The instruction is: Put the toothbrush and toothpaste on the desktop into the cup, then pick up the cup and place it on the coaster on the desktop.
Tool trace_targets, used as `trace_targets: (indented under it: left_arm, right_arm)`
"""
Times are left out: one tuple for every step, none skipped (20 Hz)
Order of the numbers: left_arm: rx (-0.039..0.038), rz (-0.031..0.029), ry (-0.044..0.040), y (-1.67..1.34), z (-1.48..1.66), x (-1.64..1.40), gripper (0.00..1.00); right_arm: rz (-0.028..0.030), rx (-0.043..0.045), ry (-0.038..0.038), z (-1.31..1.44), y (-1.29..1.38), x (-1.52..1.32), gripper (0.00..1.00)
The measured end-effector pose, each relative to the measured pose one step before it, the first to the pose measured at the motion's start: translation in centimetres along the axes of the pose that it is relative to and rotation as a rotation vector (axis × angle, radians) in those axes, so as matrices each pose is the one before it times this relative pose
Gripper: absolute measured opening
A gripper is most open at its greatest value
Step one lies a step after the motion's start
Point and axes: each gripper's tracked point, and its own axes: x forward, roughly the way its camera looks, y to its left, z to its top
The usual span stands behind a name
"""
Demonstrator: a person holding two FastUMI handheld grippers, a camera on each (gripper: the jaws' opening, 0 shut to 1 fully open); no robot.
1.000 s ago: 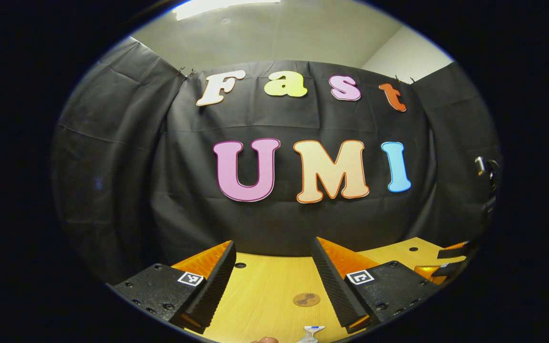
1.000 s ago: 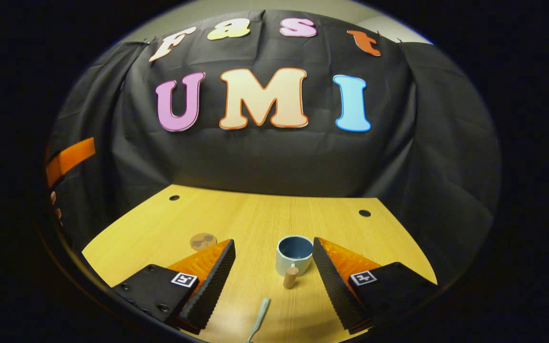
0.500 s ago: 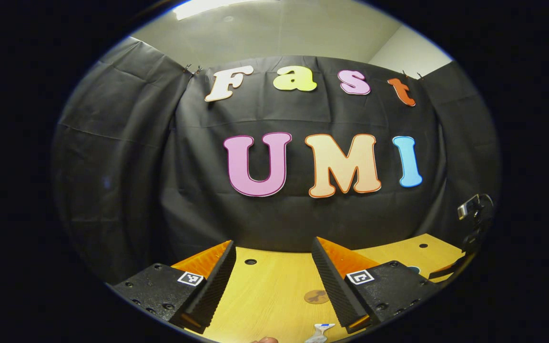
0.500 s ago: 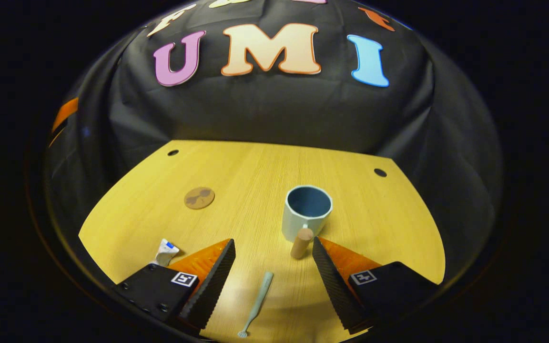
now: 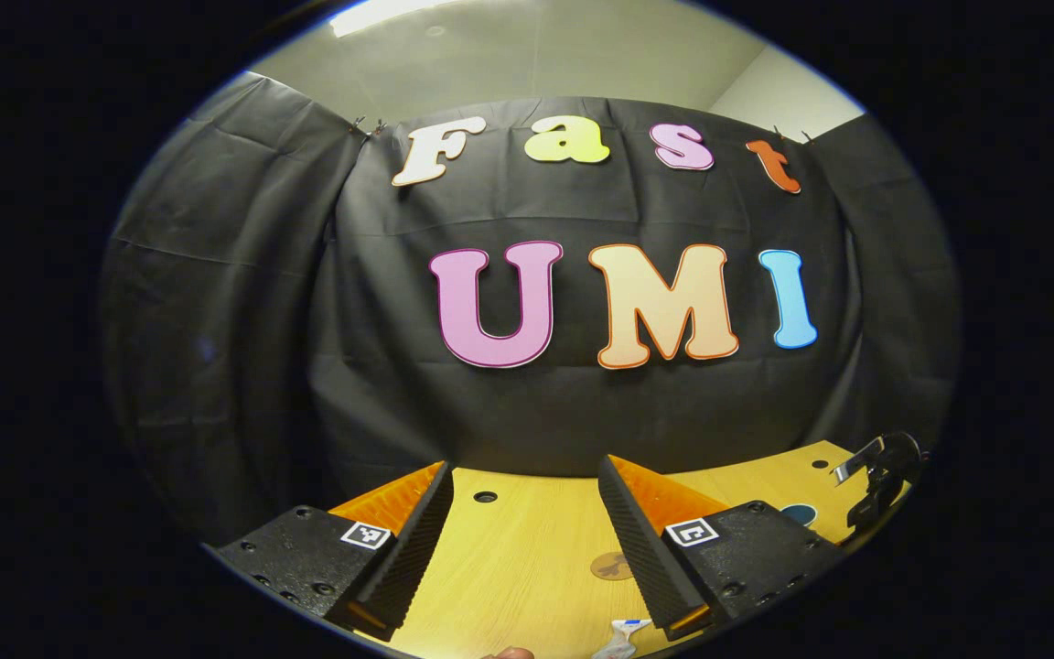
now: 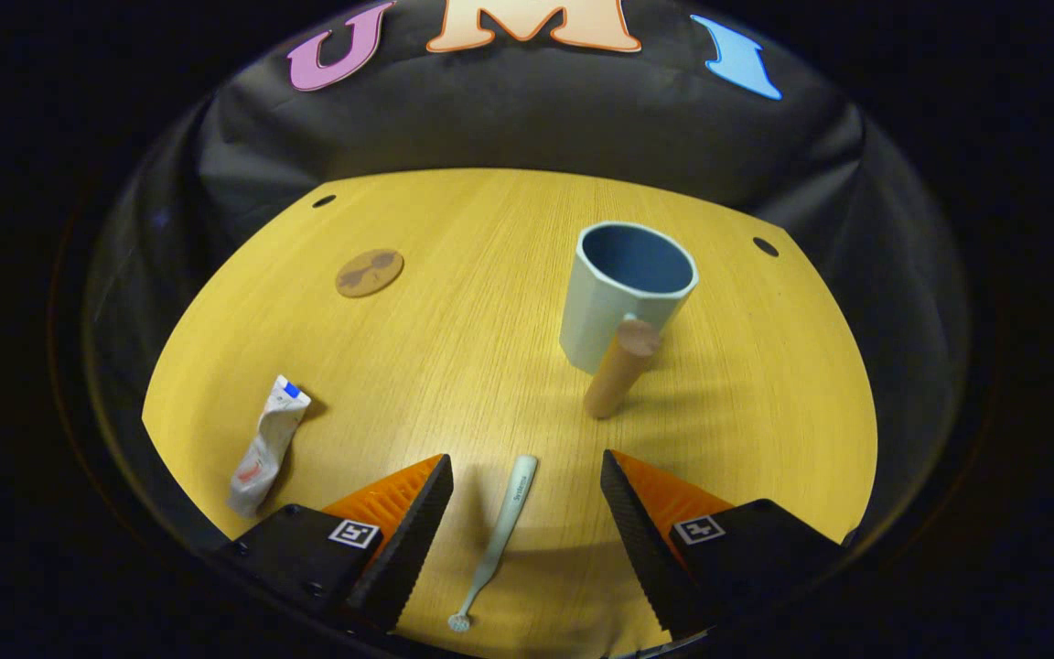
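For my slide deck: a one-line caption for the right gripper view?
Open right tongs above a toothbrush lying on the desktop, cup, toothpaste and coaster beyond.

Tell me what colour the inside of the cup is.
The cup is dark blue inside, pale grey-green outside, with a tan wooden handle. The right gripper view shows it best.

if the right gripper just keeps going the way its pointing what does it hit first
Most likely the toothbrush, which lies on the desktop between the open right gripper's fingers. The cup stands farther on, slightly right; depth is unclear.
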Motion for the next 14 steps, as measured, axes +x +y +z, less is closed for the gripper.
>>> trace_targets:
  left_arm:
    - [-0.00077, -0.00139, 0.00185, 0.021, -0.031, 0.111, 0.93]
    - [-0.0015, 0.00086, 0.0029, 0.081, -0.182, 0.126, 0.93]
    - [-0.00177, 0.00109, 0.00331, 0.098, -0.023, 0.004, 0.93]
    - [-0.00232, 0.00168, 0.00311, 0.074, -0.208, 0.062, 0.93]
    - [-0.00284, 0.00146, 0.00296, 0.1, -0.105, 0.039, 0.93]
    - [-0.0021, 0.00009, 0.00466, 0.043, -0.198, 0.003, 0.93]
    - [-0.00083, 0.00092, 0.00275, 0.097, -0.107, 0.016, 0.93]
    - [-0.00012, -0.00022, 0.00367, 0.027, -0.203, 0.055, 0.93]
    - [-0.00056, -0.00211, 0.0041, -0.026, -0.115, 0.014, 0.93]
    - [0.00152, -0.00351, 0.00618, -0.072, -0.366, -0.004, 0.93]
    - [0.00286, -0.00409, 0.00811, -0.058, -0.272, 0.027, 0.93]
    - [0.0039, -0.00444, 0.00759, -0.156, -0.41, 0.077, 0.93]
    - [0.00341, -0.0069, 0.00751, -0.184, -0.248, 0.062, 0.93]
    - [0.00411, -0.00772, 0.00662, -0.267, -0.31, 0.002, 0.93]
  right_arm:
    - [-0.00065, -0.00406, 0.03163, -0.615, 0.022, 0.251, 1.0]
    - [0.00432, -0.0033, 0.02493, -0.53, 0.108, 0.251, 1.0]
    - [-0.00078, -0.00637, 0.02335, -0.38, 0.006, 0.158, 1.0]
    - [0.00144, -0.00882, 0.02246, -0.448, 0.066, 0.209, 1.0]
    - [0.00184, -0.00485, 0.01819, -0.203, 0.147, 0.193, 1.0]
    - [0.0016, -0.00342, 0.0173, -0.364, 0.073, 0.177, 0.97]
    - [0.00404, -0.00064, 0.01862, -0.201, 0.11, 0.121, 0.98]
    - [0.00901, 0.00011, 0.02385, -0.358, 0.172, 0.223, 0.98]
    - [0.0212, 0.00948, 0.01394, 0.038, 0.393, 0.039, 0.95]
    - [0.00474, 0.00538, 0.01733, -0.09, 0.094, 0.002, 0.89]
    - [0.00248, -0.01113, 0.01845, 0.056, -0.016, 0.121, 0.82]
    - [0.00538, -0.01671, 0.02277, -0.2, 0.084, -0.183, 0.82]
    - [0.00434, -0.0132, 0.02391, -0.02, 0.049, 0.01, 0.78]
    - [0.00426, -0.00754, 0.01464, -0.084, -0.05, 0.012, 0.67]
